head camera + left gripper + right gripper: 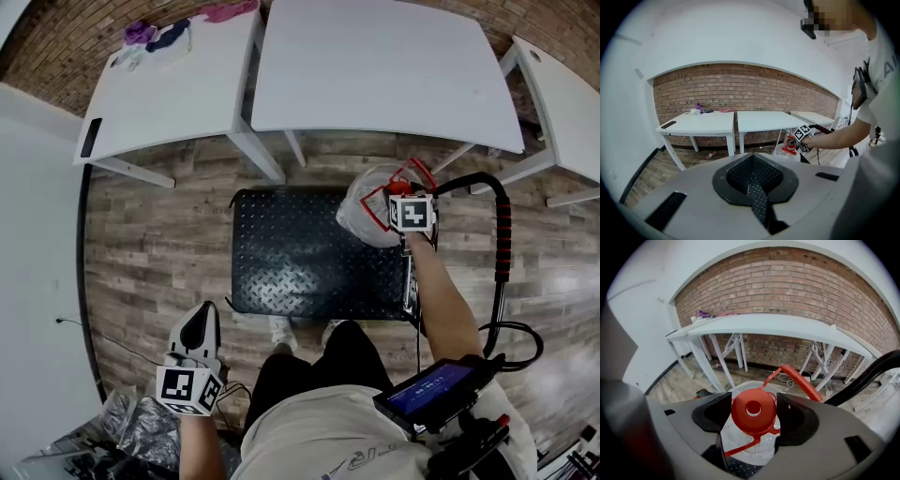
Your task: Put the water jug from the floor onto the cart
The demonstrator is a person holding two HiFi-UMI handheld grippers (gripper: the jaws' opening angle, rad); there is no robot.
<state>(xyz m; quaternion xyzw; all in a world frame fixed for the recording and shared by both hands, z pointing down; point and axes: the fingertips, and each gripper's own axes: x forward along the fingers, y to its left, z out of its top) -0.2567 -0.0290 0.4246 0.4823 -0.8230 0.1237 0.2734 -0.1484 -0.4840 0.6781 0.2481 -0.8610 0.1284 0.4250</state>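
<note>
The water jug (361, 220) is pinched at its red cap by the right hand-held gripper (753, 414) over the cart's (300, 253) far right corner, likely for upright setting-down beside the handle (504, 234), while the left hand-held gripper (755, 188), pressed together and empty, is held well apart.

— What's worn?
— A pale short-sleeved shirt (319, 441), black trousers (323, 361), white shoes (279, 328).
— And the tools?
— The left gripper (755, 186) and right gripper (753, 417) have grey shells and black pads (761, 206). Behind the jaws sits a cube (187, 389) of black-and-white markers.
</note>
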